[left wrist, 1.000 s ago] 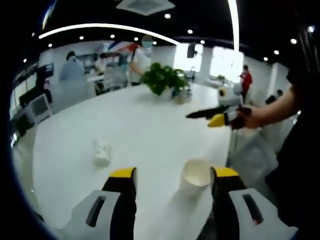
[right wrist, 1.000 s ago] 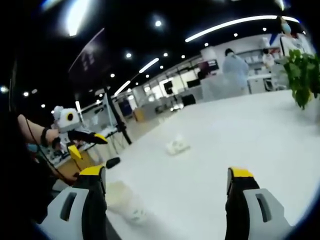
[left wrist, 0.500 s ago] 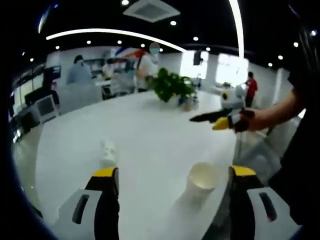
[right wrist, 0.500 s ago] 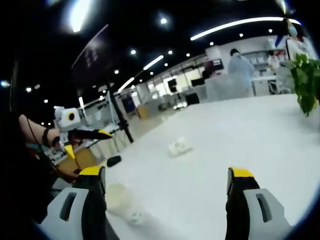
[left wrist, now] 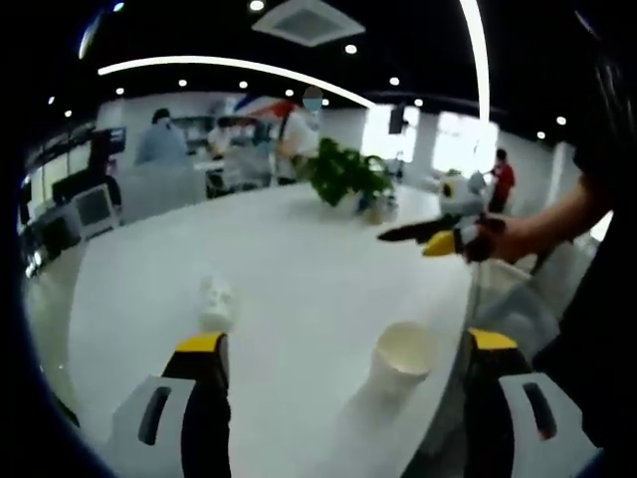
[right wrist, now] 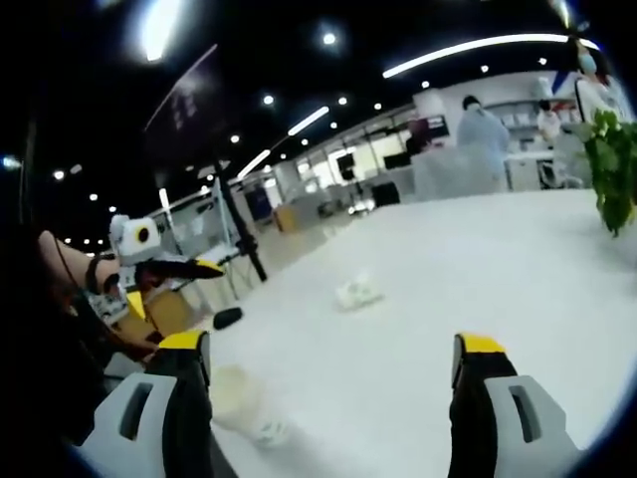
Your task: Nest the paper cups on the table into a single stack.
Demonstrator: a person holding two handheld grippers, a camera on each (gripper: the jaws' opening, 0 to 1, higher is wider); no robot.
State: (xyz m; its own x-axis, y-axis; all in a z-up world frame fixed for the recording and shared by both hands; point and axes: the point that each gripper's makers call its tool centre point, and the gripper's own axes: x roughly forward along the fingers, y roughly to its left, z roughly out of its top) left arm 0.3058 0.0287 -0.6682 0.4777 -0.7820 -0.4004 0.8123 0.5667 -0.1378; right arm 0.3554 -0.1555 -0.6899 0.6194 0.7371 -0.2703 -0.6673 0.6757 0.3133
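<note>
Fingers of the left gripper (left wrist: 343, 349) are spread, empty, framing the upright cup (left wrist: 401, 355); the right gripper (right wrist: 333, 349) likewise. A hard approach would probably topple it.

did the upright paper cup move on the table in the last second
No. In the left gripper view the upright paper cup keeps its spot near the table edge, level with the crumpled cup; the camera shifted, not the cup.

Left gripper (left wrist: 343, 354) and right gripper (right wrist: 333, 354) — both gaping, empty.
</note>
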